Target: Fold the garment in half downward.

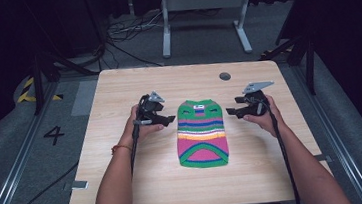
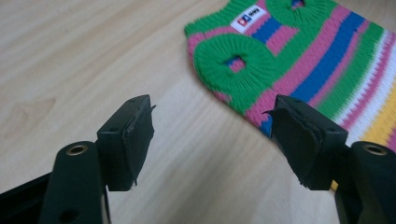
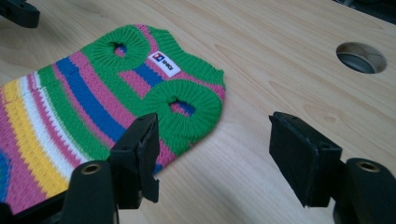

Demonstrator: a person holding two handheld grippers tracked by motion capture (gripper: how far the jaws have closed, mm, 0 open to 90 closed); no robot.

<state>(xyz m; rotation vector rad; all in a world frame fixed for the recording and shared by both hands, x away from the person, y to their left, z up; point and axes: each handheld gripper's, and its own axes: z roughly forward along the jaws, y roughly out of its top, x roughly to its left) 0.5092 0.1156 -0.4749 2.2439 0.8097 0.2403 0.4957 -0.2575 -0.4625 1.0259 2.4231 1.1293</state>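
Observation:
A small knitted striped sweater (image 1: pixel 201 133) in green, pink, blue, white and yellow lies flat in the middle of the wooden table (image 1: pixel 127 187), its neck end with a white label (image 2: pixel 248 18) pointing away from me. My left gripper (image 1: pixel 170 118) hovers just left of its upper edge, jaws open and holding nothing (image 2: pixel 212 135). My right gripper (image 1: pixel 229 111) mirrors it on the sweater's right side, also open and holding nothing (image 3: pixel 214 154). Two green-ringed sleeve holes (image 3: pixel 182 108) face up near the label (image 3: pixel 165 63).
A round cable hole (image 1: pixel 225 76) sits in the table behind the sweater (image 3: pixel 360 57). Beyond the table's far edge the grey floor carries cables (image 1: pixel 122 32) and a white desk frame (image 1: pixel 205 9). Bare wood surrounds the sweater on all sides.

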